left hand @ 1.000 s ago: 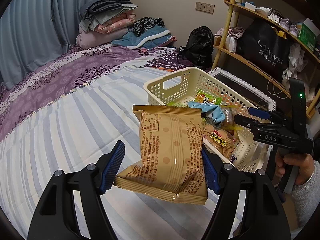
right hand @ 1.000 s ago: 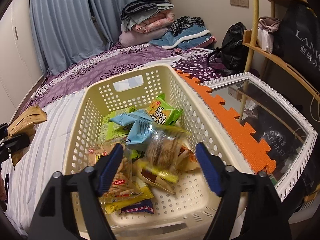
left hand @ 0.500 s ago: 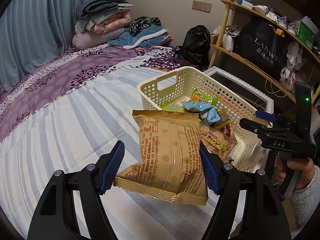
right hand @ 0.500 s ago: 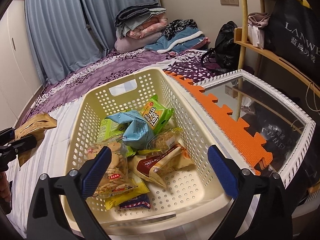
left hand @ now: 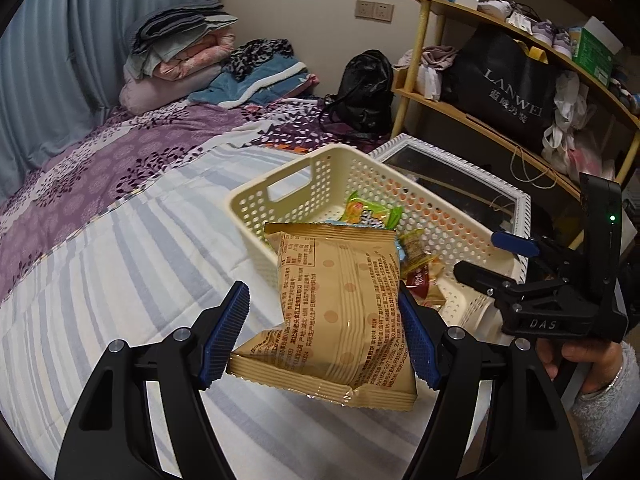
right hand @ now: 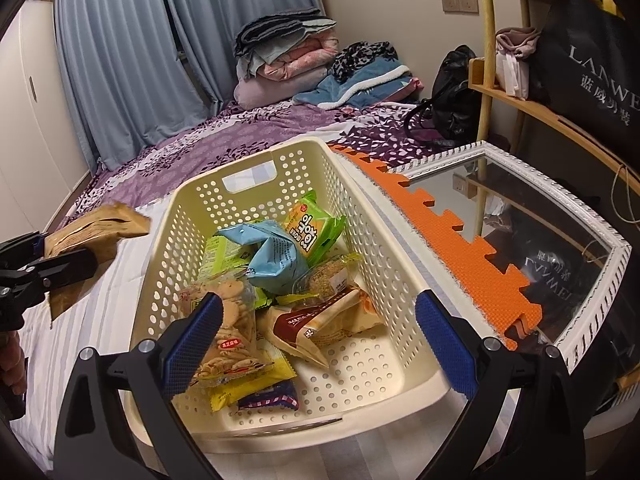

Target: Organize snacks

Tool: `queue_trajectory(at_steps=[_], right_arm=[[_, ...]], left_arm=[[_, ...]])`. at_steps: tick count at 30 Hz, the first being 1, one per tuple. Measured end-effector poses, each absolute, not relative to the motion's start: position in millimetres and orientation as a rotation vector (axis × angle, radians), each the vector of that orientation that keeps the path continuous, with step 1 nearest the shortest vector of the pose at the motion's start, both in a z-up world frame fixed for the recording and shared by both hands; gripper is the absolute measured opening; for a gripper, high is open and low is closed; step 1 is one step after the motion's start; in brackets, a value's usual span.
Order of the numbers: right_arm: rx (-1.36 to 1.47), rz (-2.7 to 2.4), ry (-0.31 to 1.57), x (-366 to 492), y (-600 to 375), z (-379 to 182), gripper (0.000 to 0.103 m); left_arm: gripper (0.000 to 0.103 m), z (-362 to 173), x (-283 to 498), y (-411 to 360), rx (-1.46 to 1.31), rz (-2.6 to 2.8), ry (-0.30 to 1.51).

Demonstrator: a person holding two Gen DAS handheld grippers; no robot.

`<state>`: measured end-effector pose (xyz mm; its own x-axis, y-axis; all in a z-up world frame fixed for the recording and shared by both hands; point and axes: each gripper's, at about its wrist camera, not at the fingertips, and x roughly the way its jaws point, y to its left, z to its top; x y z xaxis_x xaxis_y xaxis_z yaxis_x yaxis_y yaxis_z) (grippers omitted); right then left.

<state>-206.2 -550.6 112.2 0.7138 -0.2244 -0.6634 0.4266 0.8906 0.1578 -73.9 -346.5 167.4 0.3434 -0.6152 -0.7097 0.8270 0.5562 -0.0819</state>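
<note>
1. Snacks sit partly in hand and partly in the cream perforated basket (right hand: 404, 280), which rests on the striped bedspread (left hand: 100, 280) of the bed.
2. At far left in the right wrist view, the left gripper (right hand: 36, 272) holds a tan snack bag (right hand: 92, 228) raised over the bedspread, left of the basket.
3. In the left wrist view, the left gripper (left hand: 320, 336) has its blue-padded fingers (left hand: 226, 332) set at a middling width, closed on the tan snack bag (left hand: 340, 308); the bag stands roughly upright between them, its lower edge hanging out toward the camera.
4. Behind that bag stands the basket (left hand: 288, 200), with a green packet (left hand: 368, 212) showing above the bag's top edge.
5. Inside the basket, left to right: a clear pack of round biscuits (right hand: 228, 332) at the near left, a light blue packet (right hand: 272, 256) in the middle, a green-and-orange packet (right hand: 312, 228) toward the far end, and a brown-and-white wrapped cake (right hand: 320, 324) at the near right.
6. The right gripper (right hand: 316, 344) hovers over the near end of the basket, its fingers (right hand: 444, 344) spread wide and holding nothing.
7. Right of the basket lie an orange foam mat (right hand: 452, 248) and a white-framed mirror (right hand: 592, 320).
8. The right gripper (left hand: 536, 280) appears at the right of the left wrist view, gripped by a hand (left hand: 580, 360) in a grey sleeve.
</note>
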Motion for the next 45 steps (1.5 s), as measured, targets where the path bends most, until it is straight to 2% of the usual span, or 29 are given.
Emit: queue_trajectory(at_steps=[20, 29, 32, 33, 34, 39, 45], right_arm=[[0.240, -0.431, 0.670, -223, -555, 124, 0.096], [0.247, -0.438, 0.676, -226, -558, 121, 0.096], [0.247, -0.435, 0.678, -226, -558, 121, 0.096], [0.246, -0.433, 0.678, -225, -557, 121, 0.096], [0.245, -0.432, 0.679, -224, -556, 121, 0.096], [0.237, -0.431, 0.689, -222, -550, 121, 0.097], [0.230, -0.456, 0.690, -224, -546, 125, 0.098]], left_arm=[[0.073, 165, -89, -423, 0.370, -1.080, 0.741], [0.074, 153, -88, -424, 0.384, -1.075, 0.771], [0.078, 149, -86, -419, 0.387, -1.060, 0.784], [0.088, 148, -85, -416, 0.386, -1.050, 0.787], [0.093, 148, -83, -414, 0.383, -1.040, 0.785], [0.100, 143, -75, -405, 0.369, -0.988, 0.823], [0.100, 143, -67, -390, 0.341, -0.931, 0.850]])
